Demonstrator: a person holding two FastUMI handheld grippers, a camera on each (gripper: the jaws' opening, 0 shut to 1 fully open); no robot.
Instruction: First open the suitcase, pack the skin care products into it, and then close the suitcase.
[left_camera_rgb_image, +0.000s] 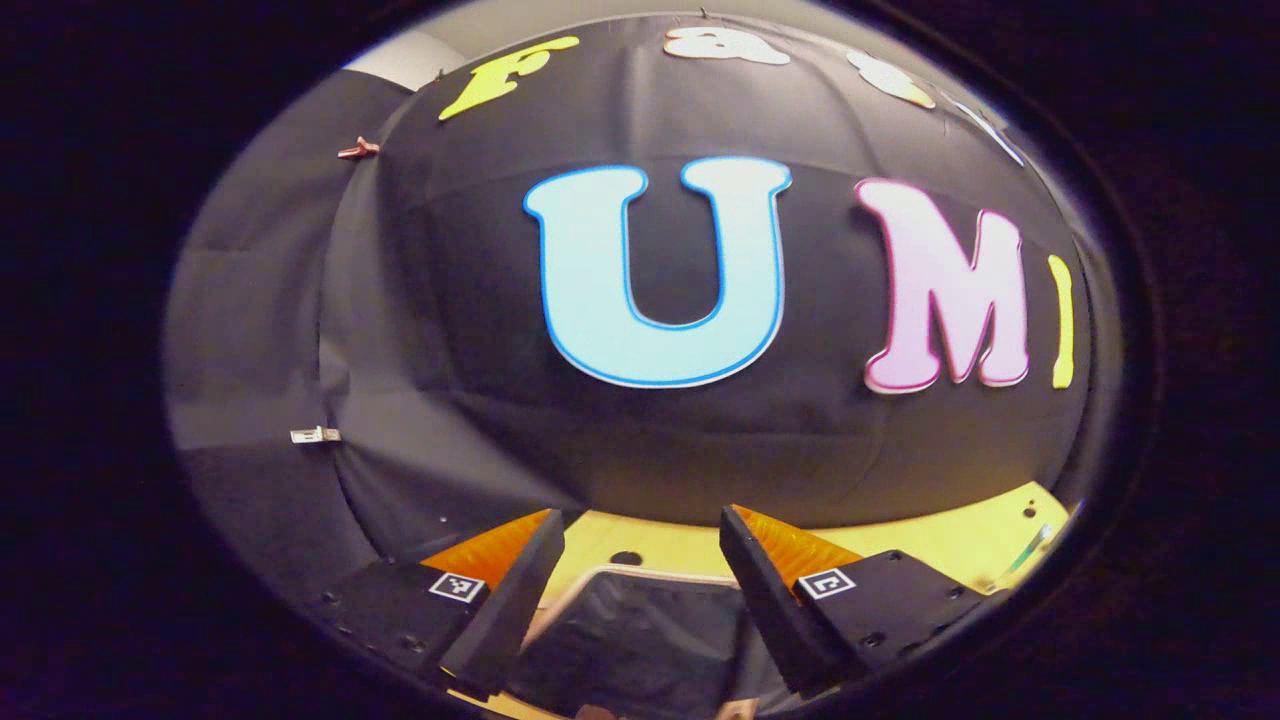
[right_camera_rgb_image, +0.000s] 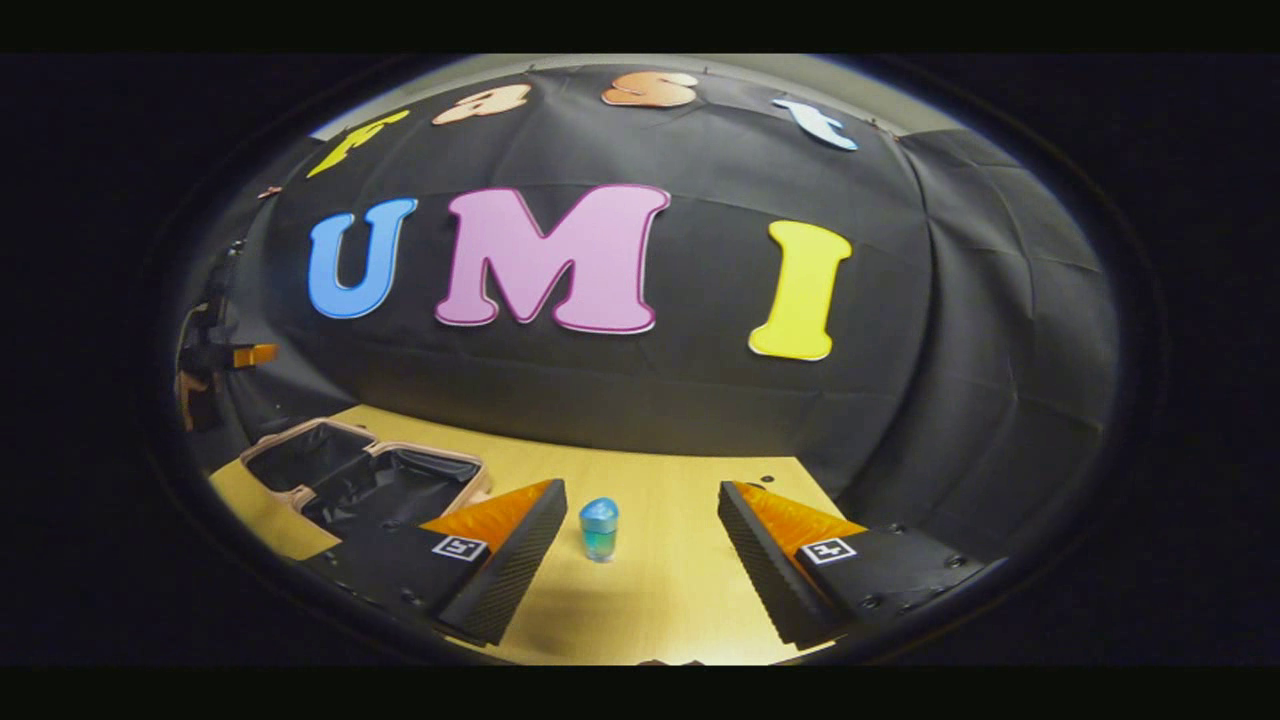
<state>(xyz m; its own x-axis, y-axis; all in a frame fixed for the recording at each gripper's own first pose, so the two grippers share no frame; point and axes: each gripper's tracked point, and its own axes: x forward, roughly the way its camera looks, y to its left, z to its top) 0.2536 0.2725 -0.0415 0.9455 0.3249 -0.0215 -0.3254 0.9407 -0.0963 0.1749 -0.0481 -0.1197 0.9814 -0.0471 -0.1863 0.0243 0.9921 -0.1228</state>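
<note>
Suitcase (right_camera_rgb_image: 365, 478) lies open at 9 o'clock of the right gripper (right_camera_rgb_image: 640, 560); bottle (right_camera_rgb_image: 599, 529) stands between its spread fingers. Left gripper (left_camera_rgb_image: 640, 590) is spread too, over the case.

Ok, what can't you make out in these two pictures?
- Suitcase, left gripper view: near part cut off by the bottom edge and flanked by the open jaws of the left gripper; contents not visible.
- Small bottle, right gripper view: too small to tell the product.
- Far gripper, right gripper view: at the left edge, jaws unclear.
</note>
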